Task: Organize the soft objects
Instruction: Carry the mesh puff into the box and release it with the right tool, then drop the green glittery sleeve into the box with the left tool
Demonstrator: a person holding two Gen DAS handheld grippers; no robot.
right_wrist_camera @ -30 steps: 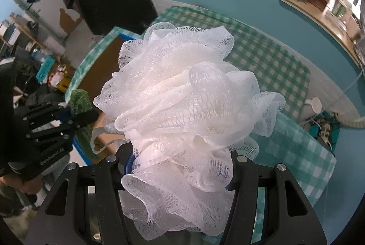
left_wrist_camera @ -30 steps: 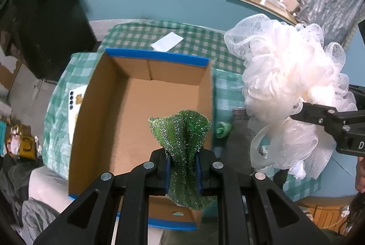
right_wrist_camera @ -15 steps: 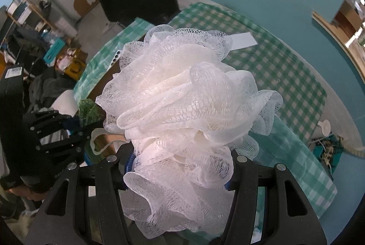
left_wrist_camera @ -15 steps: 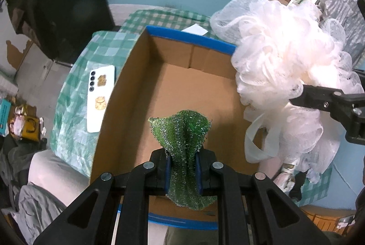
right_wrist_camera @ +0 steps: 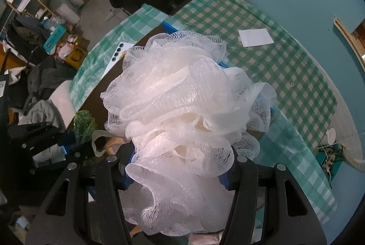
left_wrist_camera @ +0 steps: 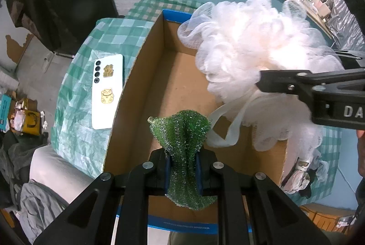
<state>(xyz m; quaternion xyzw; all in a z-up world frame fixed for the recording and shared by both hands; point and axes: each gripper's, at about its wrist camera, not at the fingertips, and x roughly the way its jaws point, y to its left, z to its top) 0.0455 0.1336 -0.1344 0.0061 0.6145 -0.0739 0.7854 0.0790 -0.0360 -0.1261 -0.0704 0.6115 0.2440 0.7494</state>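
Note:
My left gripper (left_wrist_camera: 182,165) is shut on a folded green scouring cloth (left_wrist_camera: 182,133), held over the near part of an open cardboard box (left_wrist_camera: 178,76) with blue-taped rims. My right gripper (right_wrist_camera: 180,167) is shut on a big white mesh bath pouf (right_wrist_camera: 182,108); in the left wrist view the pouf (left_wrist_camera: 251,51) hangs over the box's right side, its white loop cord (left_wrist_camera: 228,126) dangling beside the green cloth. The right wrist view shows the green cloth (right_wrist_camera: 84,124) and left gripper at lower left. The pouf hides most of the box there.
A white phone (left_wrist_camera: 106,90) with gold stickers lies on the green checked tablecloth (left_wrist_camera: 86,108) left of the box. A white card (right_wrist_camera: 255,37) lies on the cloth at the far side. Clutter covers the floor to the left; a teal wall stands behind.
Both grippers have moved over the box and sunk a little. The pouf has come from right of the box to above its right side; the box looms larger.

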